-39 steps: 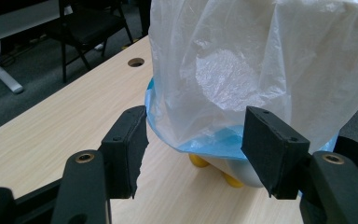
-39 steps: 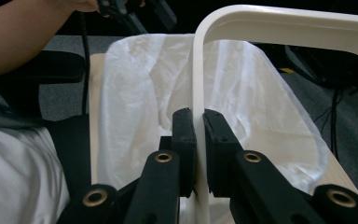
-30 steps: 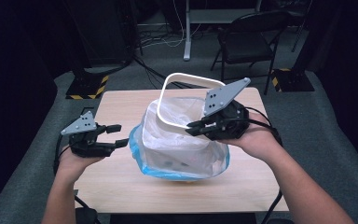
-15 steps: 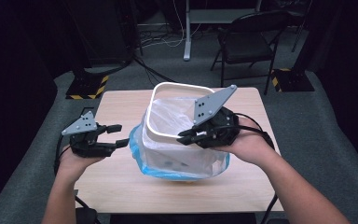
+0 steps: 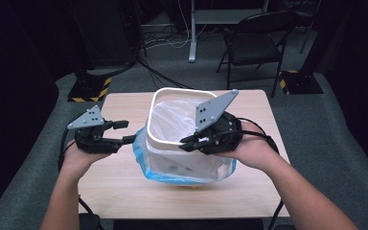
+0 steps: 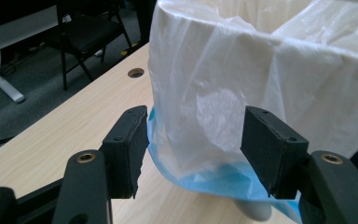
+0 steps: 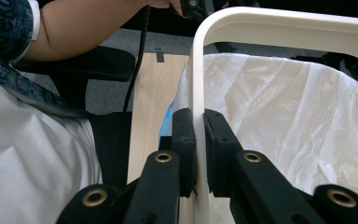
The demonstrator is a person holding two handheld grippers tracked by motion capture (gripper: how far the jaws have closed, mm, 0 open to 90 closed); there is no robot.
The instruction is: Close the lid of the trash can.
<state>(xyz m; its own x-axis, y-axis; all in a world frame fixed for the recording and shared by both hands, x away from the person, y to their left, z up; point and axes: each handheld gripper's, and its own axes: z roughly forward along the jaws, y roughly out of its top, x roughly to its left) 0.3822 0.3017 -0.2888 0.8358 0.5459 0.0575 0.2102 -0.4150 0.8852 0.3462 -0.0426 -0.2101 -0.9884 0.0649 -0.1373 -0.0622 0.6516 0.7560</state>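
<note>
Right gripper [image 5: 188,142], jaws pinched on the near side of the white frame [image 5: 172,142], holding it over the mouth of the white liner bag [image 5: 182,158]. Bag standing mid-table [image 5: 120,182], blue plastic [image 5: 146,165] bunched at its base. Left gripper [image 5: 124,132] just left of the bag, jaws spread, apparently touching nothing.

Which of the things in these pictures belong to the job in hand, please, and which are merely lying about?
Part of the job:
white frame, clamped by the right gripper
white bag under it
blue bag at the base
left gripper, open beside the bags

Lying about:
folding chair
floor cables
</note>
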